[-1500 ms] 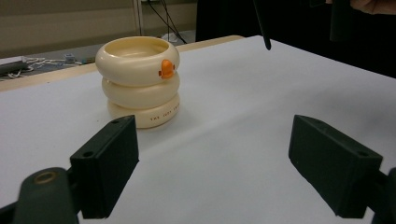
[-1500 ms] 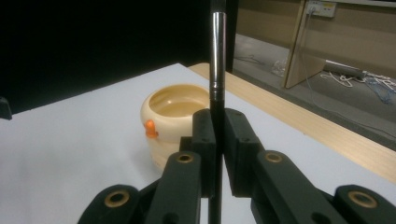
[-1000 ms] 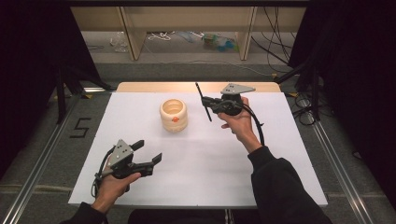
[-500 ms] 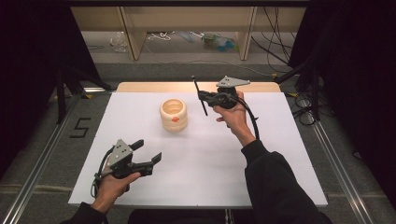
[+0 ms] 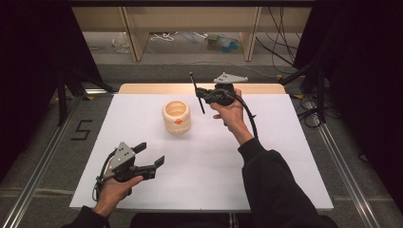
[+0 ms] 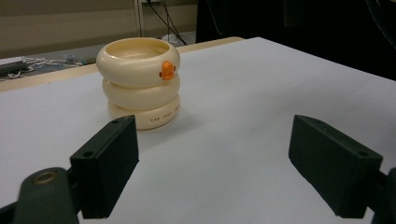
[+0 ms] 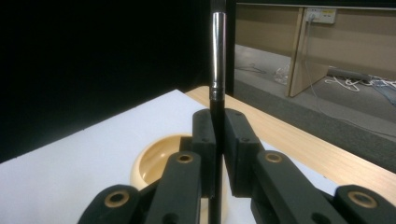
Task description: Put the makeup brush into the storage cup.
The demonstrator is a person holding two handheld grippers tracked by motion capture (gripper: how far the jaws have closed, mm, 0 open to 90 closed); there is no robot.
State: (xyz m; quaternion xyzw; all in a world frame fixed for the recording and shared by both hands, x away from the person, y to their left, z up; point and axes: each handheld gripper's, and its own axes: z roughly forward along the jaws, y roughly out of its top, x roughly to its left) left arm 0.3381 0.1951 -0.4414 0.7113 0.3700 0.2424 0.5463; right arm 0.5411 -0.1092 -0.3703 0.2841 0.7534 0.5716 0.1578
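A cream pot [image 5: 176,116] shaped like three stacked rings, with a small orange duck beak on its side, stands on the white table [image 5: 285,156] toward the back; it shows as the cream pot [image 6: 139,79] in the left gripper view. My right gripper [image 5: 201,96] is shut on a thin black brush [image 5: 196,92] with a silver ferrule, held upright just right of the pot. In the right gripper view the brush [image 7: 216,60] rises between the closed pads, with the pot's rim [image 7: 154,163] below. My left gripper [image 5: 151,155] rests open near the front left, nothing between its fingers.
A wooden strip [image 5: 199,88] runs along the table's far edge. Behind it are shelf legs and loose cables on the floor [image 5: 166,38]. Metal rails [image 5: 43,156] flank the table, with a "5" marked at the left.
My right gripper has carried the brush leftward, closer to the pot. The left gripper has stayed in place.
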